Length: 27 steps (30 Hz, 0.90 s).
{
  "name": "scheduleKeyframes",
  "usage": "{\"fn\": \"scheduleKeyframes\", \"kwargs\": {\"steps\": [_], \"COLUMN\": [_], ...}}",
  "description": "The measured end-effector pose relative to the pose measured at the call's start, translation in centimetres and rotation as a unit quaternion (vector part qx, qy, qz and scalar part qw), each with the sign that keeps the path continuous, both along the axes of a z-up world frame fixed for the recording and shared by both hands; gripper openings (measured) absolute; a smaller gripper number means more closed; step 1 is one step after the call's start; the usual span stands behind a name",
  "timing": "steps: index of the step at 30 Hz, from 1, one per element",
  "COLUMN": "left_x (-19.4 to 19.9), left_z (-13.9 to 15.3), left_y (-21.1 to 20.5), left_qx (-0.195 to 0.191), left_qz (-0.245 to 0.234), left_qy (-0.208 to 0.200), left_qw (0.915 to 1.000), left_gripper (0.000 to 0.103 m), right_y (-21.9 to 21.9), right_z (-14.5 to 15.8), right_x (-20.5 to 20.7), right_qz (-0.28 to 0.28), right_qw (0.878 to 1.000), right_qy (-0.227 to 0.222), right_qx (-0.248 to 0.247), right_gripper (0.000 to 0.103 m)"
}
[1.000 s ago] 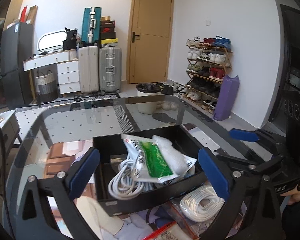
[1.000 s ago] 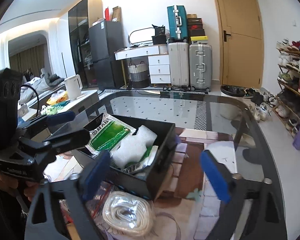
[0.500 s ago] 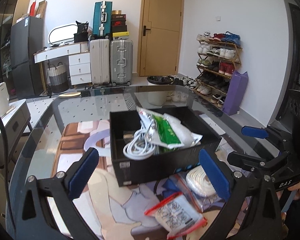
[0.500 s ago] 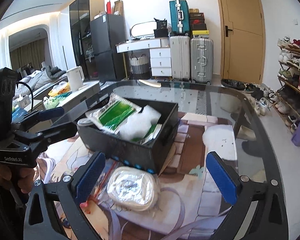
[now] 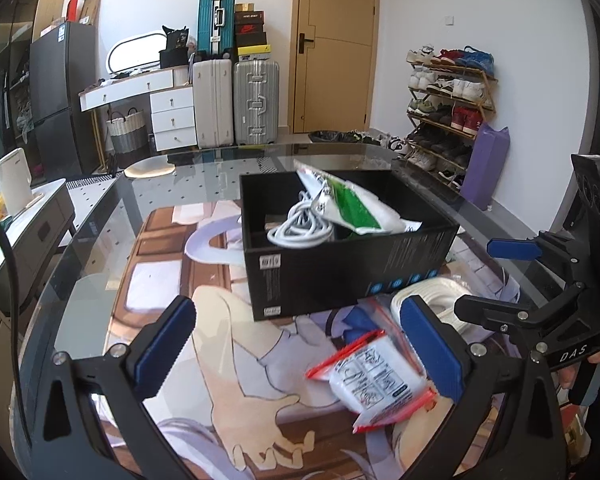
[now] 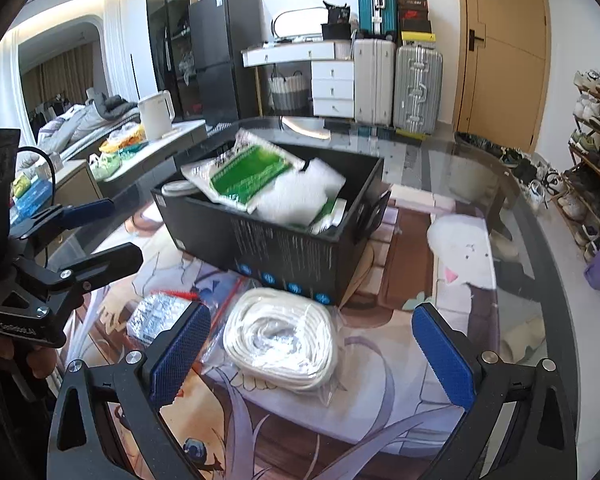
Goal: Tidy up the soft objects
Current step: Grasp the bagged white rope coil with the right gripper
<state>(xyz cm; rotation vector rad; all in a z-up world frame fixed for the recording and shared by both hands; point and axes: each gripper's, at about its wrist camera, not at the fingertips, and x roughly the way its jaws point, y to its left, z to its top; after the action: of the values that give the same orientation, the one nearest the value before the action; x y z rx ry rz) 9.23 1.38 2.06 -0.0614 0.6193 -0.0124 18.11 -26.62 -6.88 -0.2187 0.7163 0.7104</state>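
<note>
A black box (image 5: 352, 276) (image 6: 276, 248) stands on the glass table and holds a green-and-white bag (image 5: 348, 204) (image 6: 248, 176), a white cable coil (image 5: 300, 232) and white foam (image 6: 300, 200). In front of it lie a bagged coil of white rope (image 6: 280, 340) (image 5: 440, 300) and a red-edged zip bag (image 5: 380, 380) (image 6: 156, 316). My left gripper (image 5: 296, 356) is open and empty, near the zip bag. My right gripper (image 6: 308, 360) is open and empty, around the rope coil from above.
The glass table (image 5: 100, 248) has a printed mat (image 5: 228, 380) under it. Beyond stand suitcases (image 5: 236, 104), a drawer unit, a door, a shoe rack (image 5: 448, 108) and a side counter with a kettle (image 6: 156, 114).
Both grippers have pulled back from the box and tilted down, so the box looks farther away. The rope coil and zip bag have come fully into view.
</note>
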Motion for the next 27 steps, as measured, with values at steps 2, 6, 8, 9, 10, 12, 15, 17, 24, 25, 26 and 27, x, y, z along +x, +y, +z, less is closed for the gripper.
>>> {"fn": "scheduleKeyframes", "kwargs": {"steps": [2,6,8,9,10,12,15,17,24,25,26,27], "left_x": [-0.1,-0.1,-0.1,-0.1,-0.1,0.0,-0.1,-0.1,-0.2,-0.2,-0.2,-0.1], "left_z": [-0.4,-0.7,-0.9,-0.9,-1.0,-1.1,-1.1,-1.2,-1.4,-1.4,-1.4,-1.3], "left_y": [0.0,-0.1,-0.1,0.0,0.1,0.1,0.1,0.2,0.5,0.6,0.7,0.7], "left_qx": [0.000,0.003,0.004,0.004,0.003,0.002,0.000,-0.002,-0.005,-0.006,-0.008,-0.008], "left_qz": [0.000,-0.002,-0.002,-0.002,-0.002,-0.003,-0.005,-0.006,-0.007,-0.007,-0.008,-0.007], "left_qy": [0.005,0.010,0.012,0.014,0.015,0.018,0.018,0.020,0.025,0.024,0.024,0.023], "left_qw": [1.0000,0.9999,0.9999,0.9999,0.9999,0.9998,0.9998,0.9998,0.9997,0.9997,0.9997,0.9997], "left_gripper": [0.103,0.103,0.103,0.103,0.103,0.103,0.103,0.103,0.103,0.103,0.103,0.103], "right_y": [0.3,0.9,1.3,1.4,1.4,1.7,2.1,2.4,3.7,3.7,3.9,3.9], "right_z": [-0.5,-1.4,-1.7,-1.8,-1.9,-2.2,-2.6,-2.9,-3.6,-3.6,-3.6,-3.5], "right_x": [0.0,0.1,0.2,0.2,0.2,0.3,0.6,0.8,0.8,0.8,0.9,1.0], "right_qz": [0.003,0.005,0.006,0.007,0.008,0.011,0.011,0.010,0.015,0.015,0.016,0.018], "right_qw": [1.000,1.000,0.999,0.999,0.999,0.999,0.999,0.998,0.997,0.997,0.997,0.996], "right_qy": [0.007,0.019,0.024,0.026,0.027,0.031,0.039,0.045,0.057,0.057,0.058,0.059], "right_qx": [-0.007,-0.018,-0.022,-0.024,-0.025,-0.027,-0.032,-0.038,-0.056,-0.056,-0.056,-0.058], "right_gripper": [0.102,0.102,0.102,0.102,0.102,0.102,0.102,0.102,0.102,0.102,0.102,0.102]}}
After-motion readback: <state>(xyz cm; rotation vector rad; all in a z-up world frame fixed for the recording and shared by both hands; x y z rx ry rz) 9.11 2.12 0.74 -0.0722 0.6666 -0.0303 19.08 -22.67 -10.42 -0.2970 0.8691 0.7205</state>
